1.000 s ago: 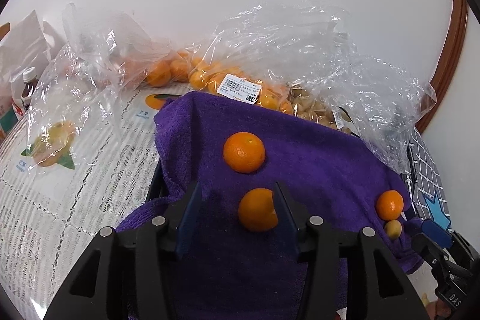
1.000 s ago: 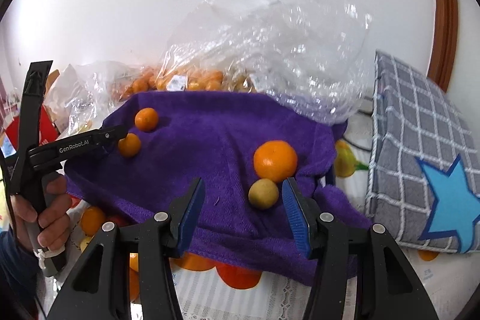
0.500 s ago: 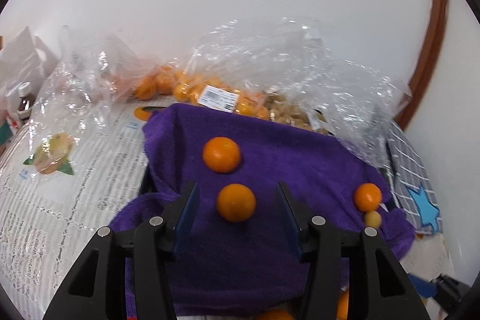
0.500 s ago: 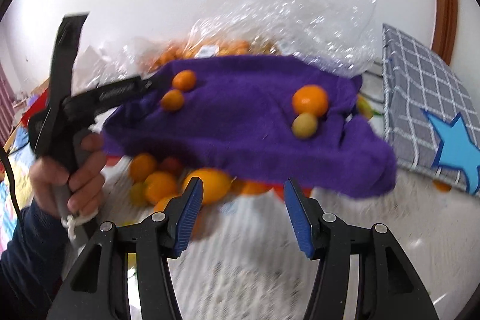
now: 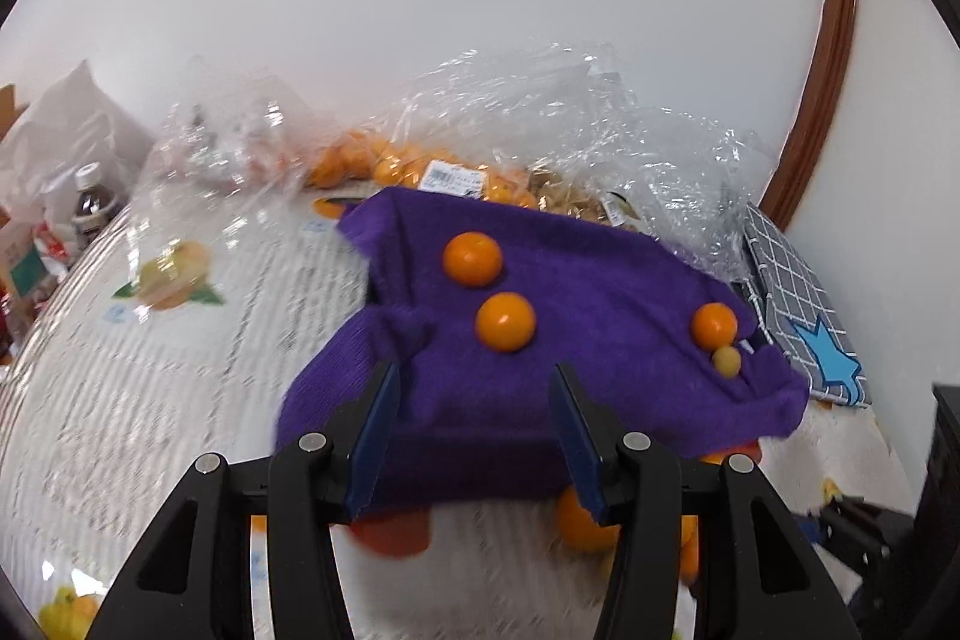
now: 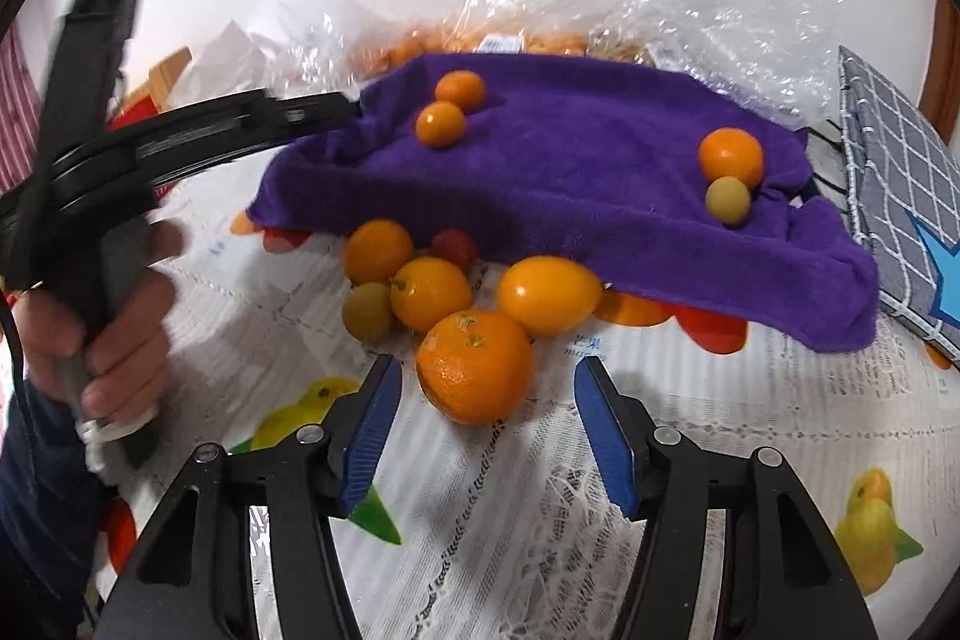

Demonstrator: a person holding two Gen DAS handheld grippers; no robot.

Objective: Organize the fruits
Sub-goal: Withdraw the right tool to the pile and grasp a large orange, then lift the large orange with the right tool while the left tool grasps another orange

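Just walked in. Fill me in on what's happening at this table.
A person is sorting fruit with two hand-held grippers. Four small fruits sit on a purple towel, and more lie on the tablecloth by its front edge. The right gripper is open with a large orange between its fingers, not yet clamped. The left gripper is also open and empty, facing the towel's near edge. Clear bags of more fruit lie behind.

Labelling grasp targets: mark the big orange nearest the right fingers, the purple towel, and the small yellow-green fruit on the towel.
big orange [image 6: 475, 367], right wrist view, centre of its peel
purple towel [image 6: 576, 160], right wrist view, bare middle
yellow-green fruit [image 6: 727, 200], right wrist view, its centre
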